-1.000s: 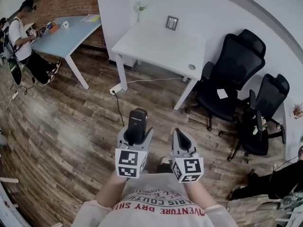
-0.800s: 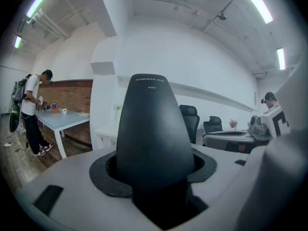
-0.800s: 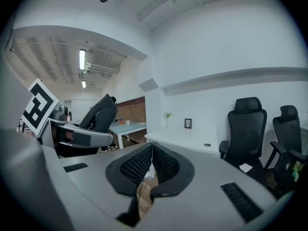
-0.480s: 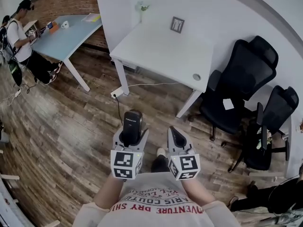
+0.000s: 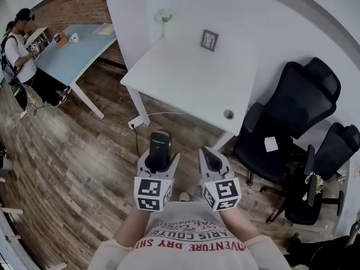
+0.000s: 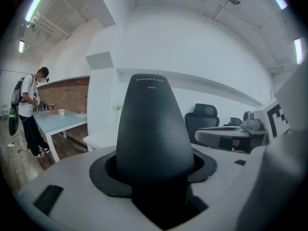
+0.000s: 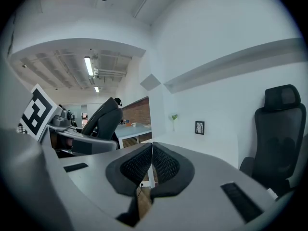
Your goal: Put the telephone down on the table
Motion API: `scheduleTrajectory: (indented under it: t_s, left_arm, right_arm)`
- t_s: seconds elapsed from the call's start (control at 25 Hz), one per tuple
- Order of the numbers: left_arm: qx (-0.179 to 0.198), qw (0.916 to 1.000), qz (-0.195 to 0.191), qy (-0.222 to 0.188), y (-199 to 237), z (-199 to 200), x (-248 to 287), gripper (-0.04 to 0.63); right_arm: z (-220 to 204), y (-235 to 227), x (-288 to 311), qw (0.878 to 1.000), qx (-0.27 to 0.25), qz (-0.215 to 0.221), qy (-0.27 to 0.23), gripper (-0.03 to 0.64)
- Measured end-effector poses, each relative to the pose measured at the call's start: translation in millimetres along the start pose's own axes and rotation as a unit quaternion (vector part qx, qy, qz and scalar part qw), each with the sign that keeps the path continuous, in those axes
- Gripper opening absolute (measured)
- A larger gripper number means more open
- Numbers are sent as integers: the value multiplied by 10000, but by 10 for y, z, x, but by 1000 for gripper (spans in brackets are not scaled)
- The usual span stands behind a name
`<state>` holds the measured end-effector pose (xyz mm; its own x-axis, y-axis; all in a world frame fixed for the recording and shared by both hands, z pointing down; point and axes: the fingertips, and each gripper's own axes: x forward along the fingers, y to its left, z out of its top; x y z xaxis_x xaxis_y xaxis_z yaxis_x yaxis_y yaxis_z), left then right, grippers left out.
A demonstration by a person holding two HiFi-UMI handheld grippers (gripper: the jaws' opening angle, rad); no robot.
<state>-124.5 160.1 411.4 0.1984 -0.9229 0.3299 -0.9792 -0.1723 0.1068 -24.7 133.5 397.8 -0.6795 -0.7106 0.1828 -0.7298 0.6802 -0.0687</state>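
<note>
A black cordless telephone (image 5: 159, 149) stands upright between the jaws of my left gripper (image 5: 158, 163), which is shut on it. In the left gripper view the telephone (image 6: 153, 131) fills the middle and hides the left gripper (image 6: 154, 177) jaws' tips. My right gripper (image 5: 210, 161) is held beside it, shut with nothing in it; in the right gripper view the right gripper (image 7: 152, 163) has its black pads pressed together. The white table (image 5: 191, 77) lies ahead, its near edge just beyond both grippers. Both are held above the wooden floor.
On the white table stand a small picture frame (image 5: 209, 40) and a plant in a vase (image 5: 165, 20) at the back. Black office chairs (image 5: 295, 114) are to the right. A light blue table (image 5: 70, 52) with a person (image 5: 22, 55) beside it is far left.
The white table has drawn nearer and now lies just ahead of both grippers. The left gripper still holds the telephone upright; the right gripper stays shut.
</note>
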Motion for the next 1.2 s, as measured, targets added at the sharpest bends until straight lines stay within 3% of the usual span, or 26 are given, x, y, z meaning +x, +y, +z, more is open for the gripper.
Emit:
scheduleTrajectory:
  t_s: [0.52, 1.2]
  left_arm:
    - [58, 9982, -419, 426, -192, 245, 1230, 296]
    - [193, 9838, -1414, 1085, 132, 778, 3734, 297]
  right_arm:
    - [-27, -1216, 423, 9972, 367, -640, 146, 25]
    - [221, -2847, 1858, 9817, 572, -1757, 464, 25]
